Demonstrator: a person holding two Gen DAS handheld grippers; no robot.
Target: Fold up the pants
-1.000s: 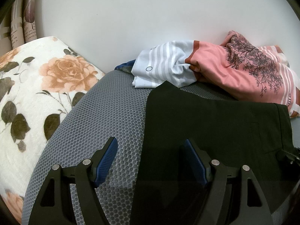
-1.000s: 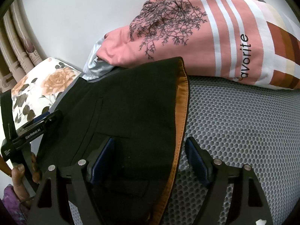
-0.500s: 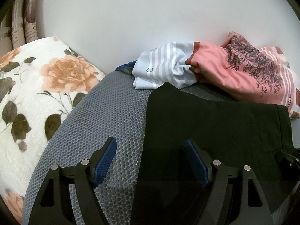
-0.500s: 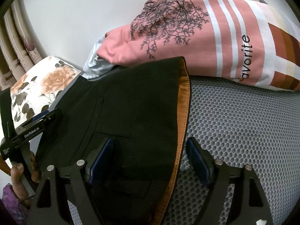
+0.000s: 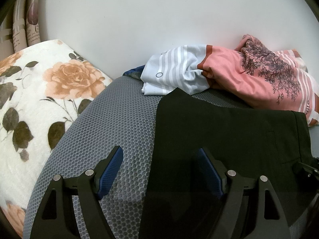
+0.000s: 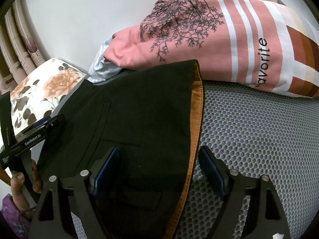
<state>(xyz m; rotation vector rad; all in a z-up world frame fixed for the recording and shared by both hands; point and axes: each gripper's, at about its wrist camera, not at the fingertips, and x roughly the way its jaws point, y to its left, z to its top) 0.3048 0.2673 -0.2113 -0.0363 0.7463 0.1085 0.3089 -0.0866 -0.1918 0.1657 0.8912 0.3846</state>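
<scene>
Black pants (image 5: 219,129) lie flat on a grey mesh surface (image 5: 119,119). My left gripper (image 5: 159,151) is open above their left edge, with one blue pad over the mesh and the other over the black cloth. In the right wrist view the pants (image 6: 139,103) show a back pocket and an orange-lined edge (image 6: 196,109). Astride that edge my right gripper (image 6: 159,149) stands open, its pads apart from the cloth. The left gripper's body (image 6: 39,129) and the hand (image 6: 20,181) that holds it show at the far left.
A pink printed cloth (image 5: 259,79) and a pale striped cloth (image 5: 175,73) are heaped against the white wall behind the pants. A floral pillow (image 5: 49,91) lies to the left of the mesh. Curtains (image 5: 20,20) hang at the far left.
</scene>
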